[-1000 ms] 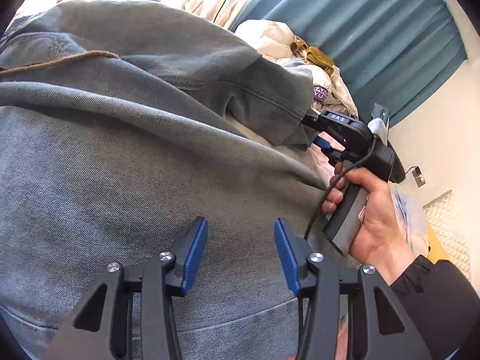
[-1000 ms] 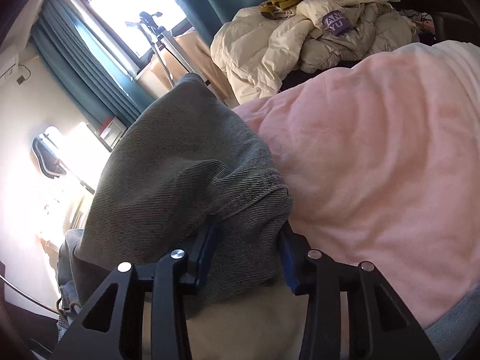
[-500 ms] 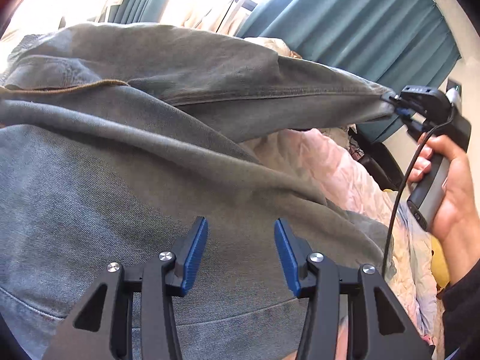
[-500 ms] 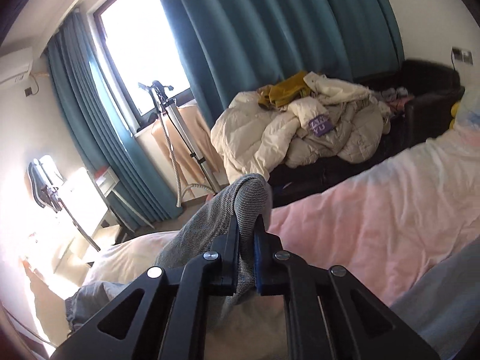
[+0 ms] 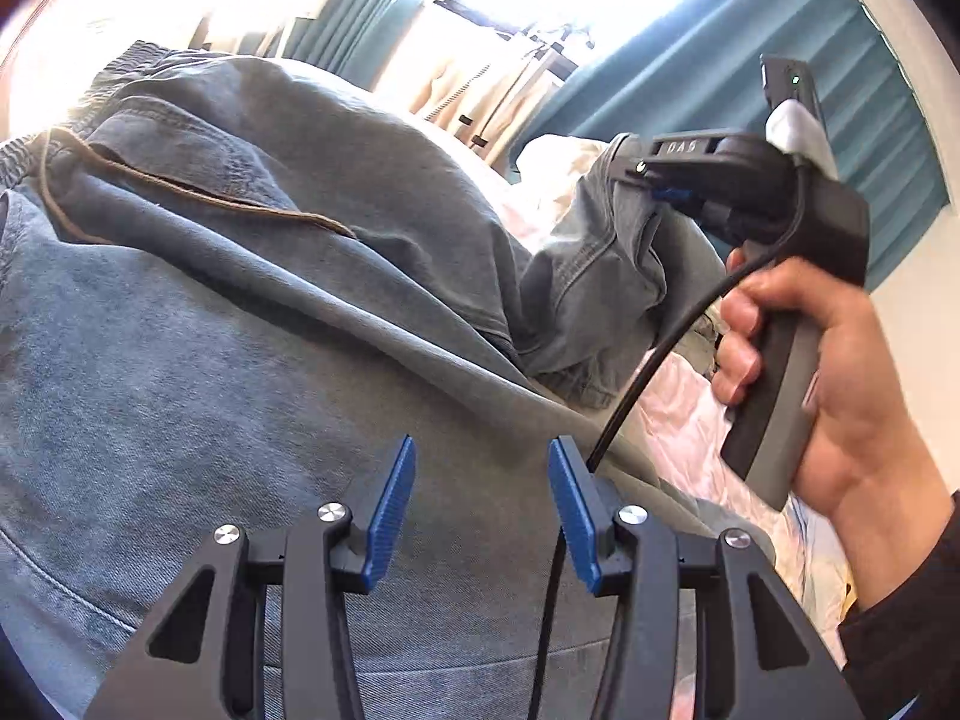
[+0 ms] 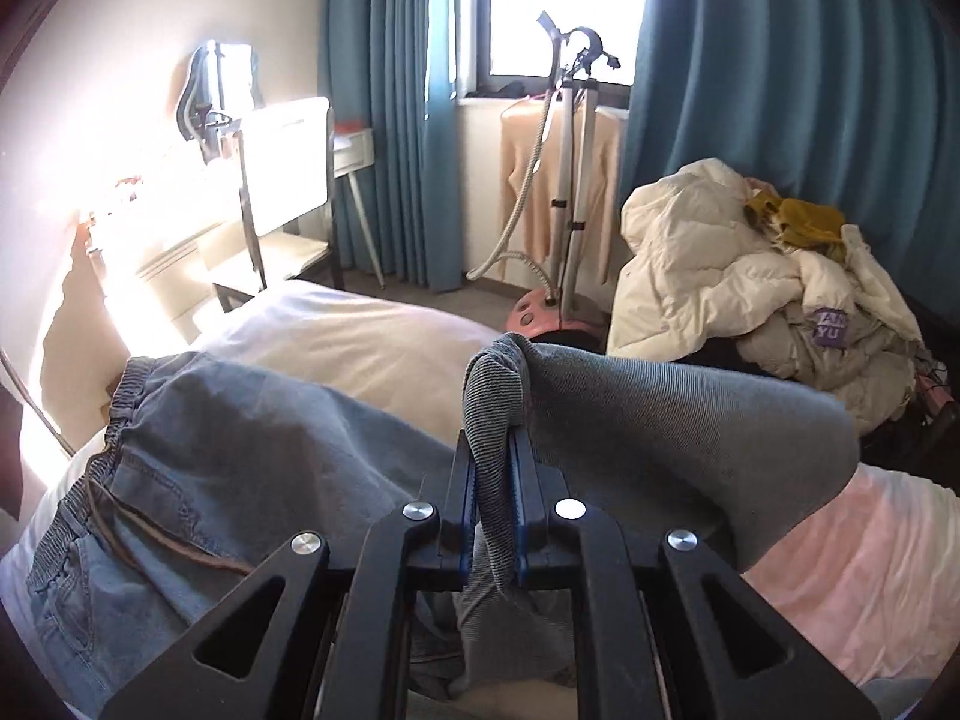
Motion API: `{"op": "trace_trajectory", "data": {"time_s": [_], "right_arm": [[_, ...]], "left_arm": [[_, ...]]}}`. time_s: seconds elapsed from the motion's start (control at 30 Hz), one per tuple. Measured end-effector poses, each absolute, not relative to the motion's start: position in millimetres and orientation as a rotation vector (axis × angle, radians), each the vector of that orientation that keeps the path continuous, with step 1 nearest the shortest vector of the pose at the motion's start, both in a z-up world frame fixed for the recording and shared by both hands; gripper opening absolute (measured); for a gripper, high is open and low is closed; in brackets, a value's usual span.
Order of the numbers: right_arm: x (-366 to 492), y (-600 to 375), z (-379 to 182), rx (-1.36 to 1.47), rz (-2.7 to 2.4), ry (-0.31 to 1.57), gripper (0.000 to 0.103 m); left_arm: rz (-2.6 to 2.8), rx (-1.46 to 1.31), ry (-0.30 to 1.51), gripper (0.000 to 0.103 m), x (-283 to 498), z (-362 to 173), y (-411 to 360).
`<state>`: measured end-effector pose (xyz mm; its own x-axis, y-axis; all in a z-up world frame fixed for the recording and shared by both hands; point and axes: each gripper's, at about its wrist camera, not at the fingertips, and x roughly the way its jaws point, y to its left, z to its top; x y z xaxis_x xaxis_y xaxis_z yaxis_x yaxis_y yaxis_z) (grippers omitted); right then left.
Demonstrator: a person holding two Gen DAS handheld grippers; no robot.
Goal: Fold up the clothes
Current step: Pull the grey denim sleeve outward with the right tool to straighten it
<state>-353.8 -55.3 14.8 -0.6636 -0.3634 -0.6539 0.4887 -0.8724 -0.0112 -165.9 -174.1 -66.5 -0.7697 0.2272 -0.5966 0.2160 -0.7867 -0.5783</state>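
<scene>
My right hand-held gripper [image 6: 491, 498] is clamped on a fold of the jeans [image 5: 240, 324], lifting that leg above the bed [image 6: 372, 354]. My left hand-held gripper [image 5: 480, 510] hangs open and empty just over the near part of the jeans, which lie spread across the bed.

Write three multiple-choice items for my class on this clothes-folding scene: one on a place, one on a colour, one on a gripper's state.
1. Where does the cream jacket pile lie?
A. right of the garment steamer
B. on the jeans
C. on the bed

2. What colour are the curtains?
A. pink
B. teal
C. white

3. What state is the left gripper in?
A. shut on the jeans
B. open above the jeans
C. shut on a cable

Key: 1 A, the pile sits right of the steamer's pole. 2 B, teal folds flank the window. 3 B, its blue pads stand apart; the right gripper pinches the denim.
</scene>
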Motion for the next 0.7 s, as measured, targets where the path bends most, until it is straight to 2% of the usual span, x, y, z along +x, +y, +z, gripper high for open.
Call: {"op": "trace_trajectory", "data": {"time_s": [0.17,0.23,0.3,0.37,0.53,0.7], "right_arm": [[-358.7,-80.0,-50.6,1.048,-2.388,0.363,0.015],[-356.2,-73.0,-56.3,1.041,-2.385,0.335,0.016],[-351.5,-54.8,-44.5,1.006,-2.376,0.211,0.028],[-346.8,-36.6,-32.7,0.969,-2.361,0.089,0.049],[-334.0,7.7,-5.1,0.904,-2.385,-0.049,0.052],[-339.4,78.2,-23.6,1.04,-2.496,-0.488,0.056]], "left_arm": [[2.739,-1.034,-1.077,0.047,-166.2,-71.8,-175.1],[2.744,-1.045,-1.052,0.047,-166.2,-71.8,-172.4],[2.744,-1.057,-1.033,0.047,-166.1,-72.2,-170.2],[2.739,-1.06,-1.025,0.047,-165.5,-72.5,-168.6],[2.744,-1.055,-1.0,0.047,-162.8,-69.8,-162.4],[2.748,-1.062,-0.991,0.047,-159.6,-71.2,-161.1]]}}
